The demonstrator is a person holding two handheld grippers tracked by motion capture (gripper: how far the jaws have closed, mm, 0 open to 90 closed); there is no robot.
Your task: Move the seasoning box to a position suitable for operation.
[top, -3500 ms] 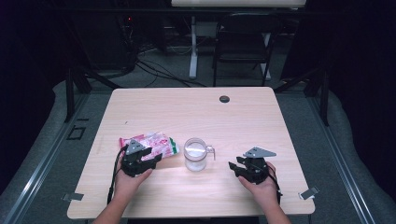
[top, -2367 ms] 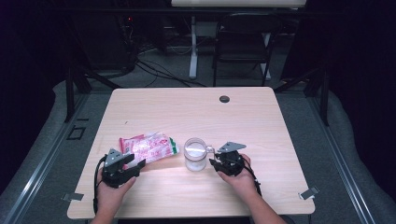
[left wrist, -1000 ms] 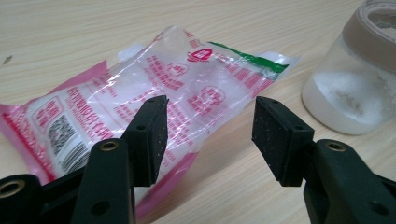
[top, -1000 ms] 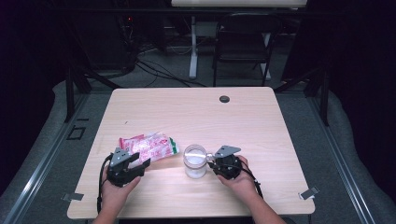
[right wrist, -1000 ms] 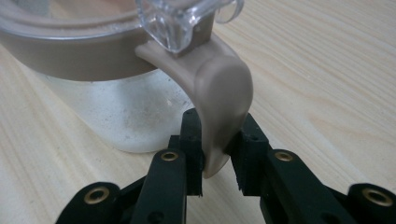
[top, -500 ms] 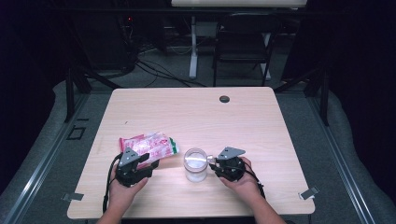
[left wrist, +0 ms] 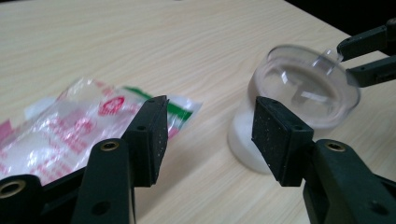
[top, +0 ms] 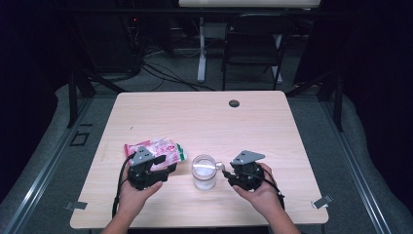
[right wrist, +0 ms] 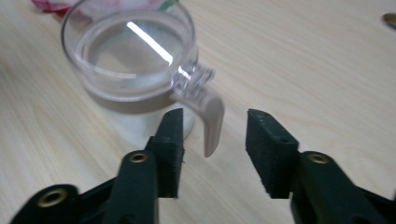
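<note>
A pale wooden table (top: 204,117) filled mid-frame. The clear mug (top: 204,171) stood upright at lower centre, its handle (right wrist: 208,116) pointing right between the right gripper (right wrist: 212,135)'s parted jaws. The left gripper (left wrist: 208,135), jaws also apart, sat just left of it, over the lower right end of the pink packet (top: 157,149), which lay lengthwise across the frame.

Pink packet (left wrist: 70,135) partly behind left gripper (left wrist: 208,140); print blurred; cup (right wrist: 135,70) rim cut off

Your worktop (top: 204,117) is pale wood-grain laminate — smooth, matt. The mug (right wrist: 135,70) is clear glossy plastic, its handle (right wrist: 208,114) frosted. The packet (left wrist: 70,128) is shiny, crinkled film. Each hand-held gripper (left wrist: 208,135) has matt black plastic jaws — faintly speckled pads (left wrist: 275,133).
</note>
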